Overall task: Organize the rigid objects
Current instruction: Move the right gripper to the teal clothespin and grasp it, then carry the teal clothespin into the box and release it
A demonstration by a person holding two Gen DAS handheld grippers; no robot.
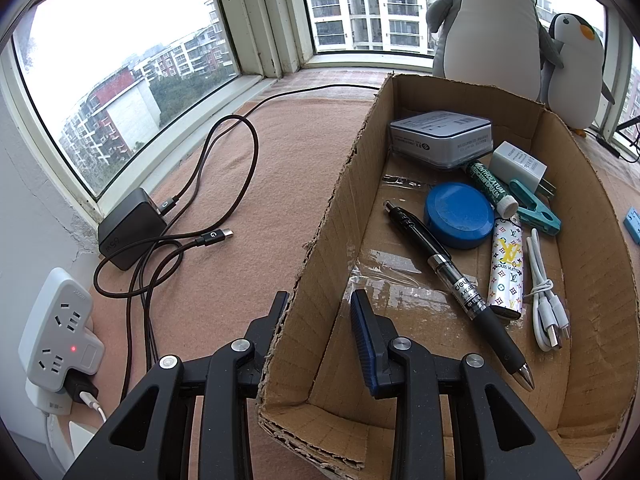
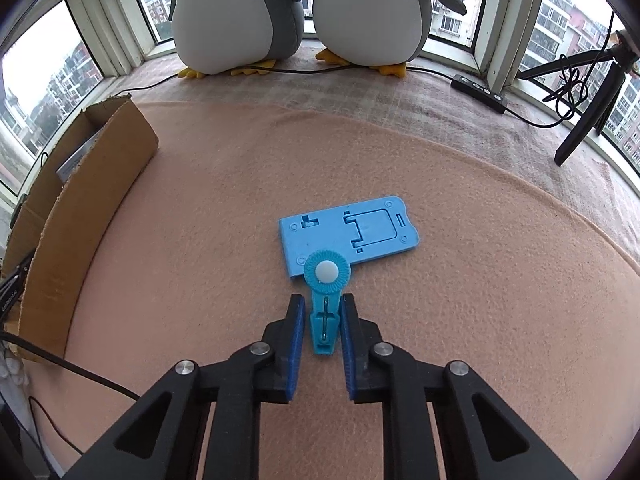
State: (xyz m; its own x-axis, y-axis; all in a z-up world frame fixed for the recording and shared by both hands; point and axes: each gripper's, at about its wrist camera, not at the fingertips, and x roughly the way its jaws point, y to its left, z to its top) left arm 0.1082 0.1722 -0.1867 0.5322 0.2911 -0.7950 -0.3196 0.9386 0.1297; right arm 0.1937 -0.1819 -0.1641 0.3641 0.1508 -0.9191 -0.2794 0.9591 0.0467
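My left gripper (image 1: 320,304) is open, its two fingers on either side of the near left wall of a cardboard box (image 1: 328,248). In the box lie a black pen (image 1: 452,280), a blue round tin (image 1: 458,221), a patterned lighter (image 1: 507,268), a white cable (image 1: 546,300), a teal clip (image 1: 534,208), a white plug (image 1: 518,166), a green tube (image 1: 490,188) and a grey case (image 1: 440,136). My right gripper (image 2: 322,308) is shut on a blue clip with a round head (image 2: 326,300). Beyond it a flat blue plastic stand (image 2: 360,232) lies on the pink cloth.
The box (image 2: 80,200) also shows at the left of the right wrist view. A black charger with brown cables (image 1: 132,228) and a white power strip (image 1: 60,332) lie left of the box. Two plush penguins (image 2: 300,12) stand by the window. A black tripod (image 2: 588,108) stands at far right.
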